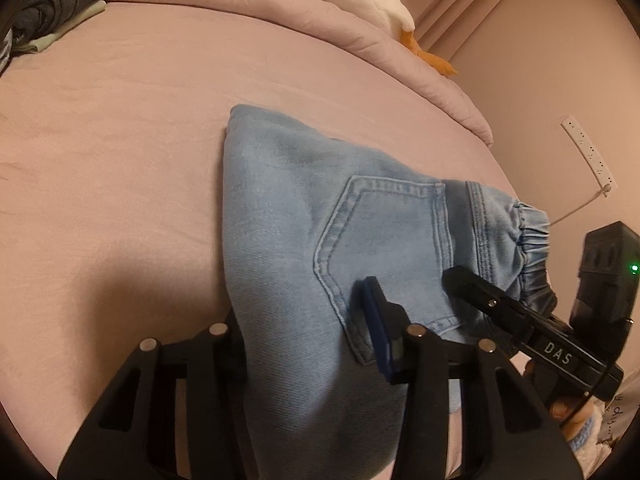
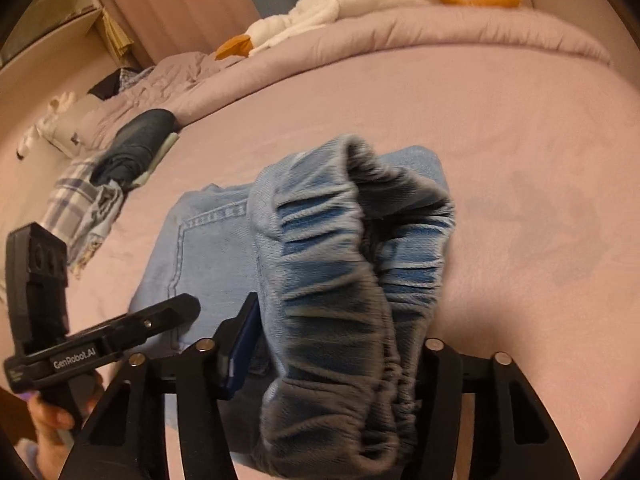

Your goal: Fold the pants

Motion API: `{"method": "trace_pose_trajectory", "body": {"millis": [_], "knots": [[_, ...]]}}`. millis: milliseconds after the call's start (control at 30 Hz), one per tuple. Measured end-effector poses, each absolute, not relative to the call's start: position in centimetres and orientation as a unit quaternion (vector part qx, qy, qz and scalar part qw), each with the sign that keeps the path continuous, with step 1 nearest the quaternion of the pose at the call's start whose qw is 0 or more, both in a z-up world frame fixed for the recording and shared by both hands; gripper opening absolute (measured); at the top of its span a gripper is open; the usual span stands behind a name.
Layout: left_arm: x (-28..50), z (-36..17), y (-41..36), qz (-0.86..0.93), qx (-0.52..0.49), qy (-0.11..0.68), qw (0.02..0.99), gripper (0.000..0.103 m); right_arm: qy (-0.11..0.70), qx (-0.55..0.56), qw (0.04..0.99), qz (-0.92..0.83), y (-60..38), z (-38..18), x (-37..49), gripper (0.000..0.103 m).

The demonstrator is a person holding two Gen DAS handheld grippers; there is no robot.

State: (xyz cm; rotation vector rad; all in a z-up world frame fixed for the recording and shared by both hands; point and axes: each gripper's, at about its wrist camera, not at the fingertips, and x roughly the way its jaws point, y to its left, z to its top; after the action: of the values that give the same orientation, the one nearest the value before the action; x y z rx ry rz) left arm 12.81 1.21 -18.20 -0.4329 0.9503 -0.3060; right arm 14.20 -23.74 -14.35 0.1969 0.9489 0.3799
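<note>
Left wrist view: we've got the pants (image 1: 320, 220), light-blue denim w/ an elastic waistband (image 1: 528, 240), lying partly folded on the pink bed sheet (image 1: 120, 140), roughly centre frame and running out toward 3 o'clock. The back pocket (image 1: 384, 248) faces up.

Handling, as we judge it: soft, limp, mid-weight denim, not fragile, not slippery. It'll sag and drape from any one pinch point, so we'd take it at thick spots, i.e. the gathered waistband or a folded edge, w/ both grippers spread apart to keep the fold square.

The left gripper (image 1: 316, 340) has denim running between its fingers; it looks clenched on the pants near the pocket, though the far pad is hidden under cloth.

Right wrist view: the right gripper (image 2: 336, 344) is clamped on the bunched waistband (image 2: 360, 260), which fills the gap between the fingers & rises toward 12 o'clock. Slight blur there.

At 10 o'clock a heap of dark clothes (image 2: 136, 144) sits well apart; a plush goose (image 2: 340, 4) lies at 12 on the duvet.
</note>
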Motion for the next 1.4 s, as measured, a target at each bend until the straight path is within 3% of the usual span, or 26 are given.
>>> {"method": "trace_pose_trajectory", "body": {"millis": [267, 1400], "knots": [[11.6, -16.4, 1.5, -0.127, -0.174, 0.422, 0.881, 0.039, 0.415, 0.066, 0.890, 0.175, -23.0, -12.7, 12.9, 0.048], [11.2, -12.1, 6.9, -0.084, -0.166, 0.375, 0.908, 0.039, 0.338, 0.015, 0.912, 0.233, -17.1, -8.2, 13.1, 0.047]]}}
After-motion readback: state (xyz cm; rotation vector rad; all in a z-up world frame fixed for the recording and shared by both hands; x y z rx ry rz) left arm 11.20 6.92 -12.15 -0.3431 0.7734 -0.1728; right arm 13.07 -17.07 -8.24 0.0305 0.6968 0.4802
